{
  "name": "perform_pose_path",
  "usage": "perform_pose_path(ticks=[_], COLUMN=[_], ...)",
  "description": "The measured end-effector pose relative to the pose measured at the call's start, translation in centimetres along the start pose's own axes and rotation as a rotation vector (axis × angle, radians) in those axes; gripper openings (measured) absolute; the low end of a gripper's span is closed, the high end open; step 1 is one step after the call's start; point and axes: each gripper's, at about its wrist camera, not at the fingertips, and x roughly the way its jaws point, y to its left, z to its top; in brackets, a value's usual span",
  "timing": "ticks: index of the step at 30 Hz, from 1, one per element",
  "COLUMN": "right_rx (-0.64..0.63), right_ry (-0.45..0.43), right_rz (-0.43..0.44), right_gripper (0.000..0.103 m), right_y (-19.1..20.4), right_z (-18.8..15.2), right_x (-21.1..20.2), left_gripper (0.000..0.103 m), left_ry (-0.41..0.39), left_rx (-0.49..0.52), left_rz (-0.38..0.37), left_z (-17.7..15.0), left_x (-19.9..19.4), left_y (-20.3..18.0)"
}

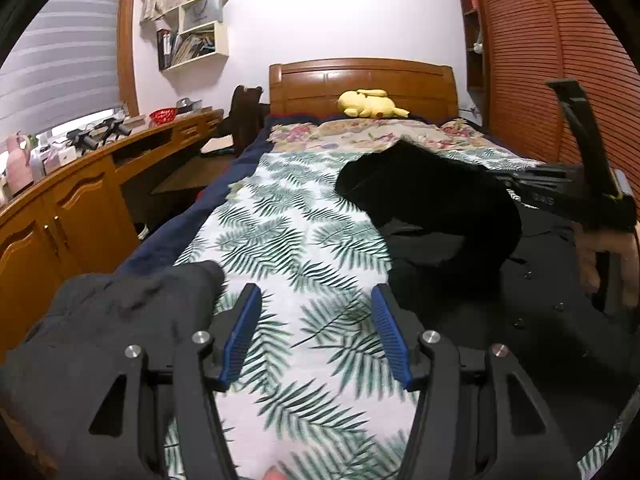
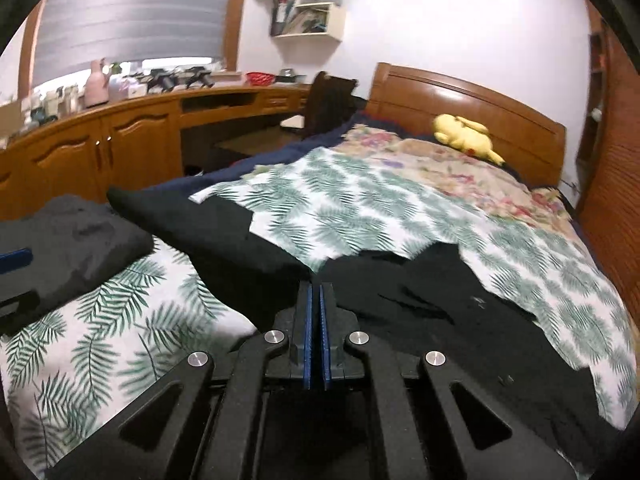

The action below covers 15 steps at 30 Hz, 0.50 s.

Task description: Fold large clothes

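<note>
Right tongs [image 2: 316, 292] clamped together, apparently pinching black garment [image 2: 400, 300] spread on bed [image 2: 360, 216]; left tongs [image 1: 316, 328] open, empty. Risk: thin pinch slips, fold collapses onto grey clothing [image 1: 132, 300].

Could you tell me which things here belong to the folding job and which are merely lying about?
Belonging to the job:
black garment
grey folded garment
left tongs
right tongs

Lying about:
yellow plush toy
red basket
wall shelves
</note>
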Motion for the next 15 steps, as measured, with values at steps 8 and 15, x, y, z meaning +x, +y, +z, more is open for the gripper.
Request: perform_pose_path(ticks=[8, 15], right_rx=[0.067, 0.145], right_ry=[0.061, 0.115], right_rz=[-0.031, -0.050], right_gripper=[0.001, 0.017], right_y=[-4.1, -6.3], right_z=[-5.6, -10.2], right_x=[-2.3, -3.5], left_gripper=[0.056, 0.056], left_ry=[0.004, 0.011], left_rx=[0.032, 0.072], left_rz=[-0.047, -0.072], left_z=[0.7, 0.6], left_x=[0.9, 1.5], left_y=[-4.1, -6.4])
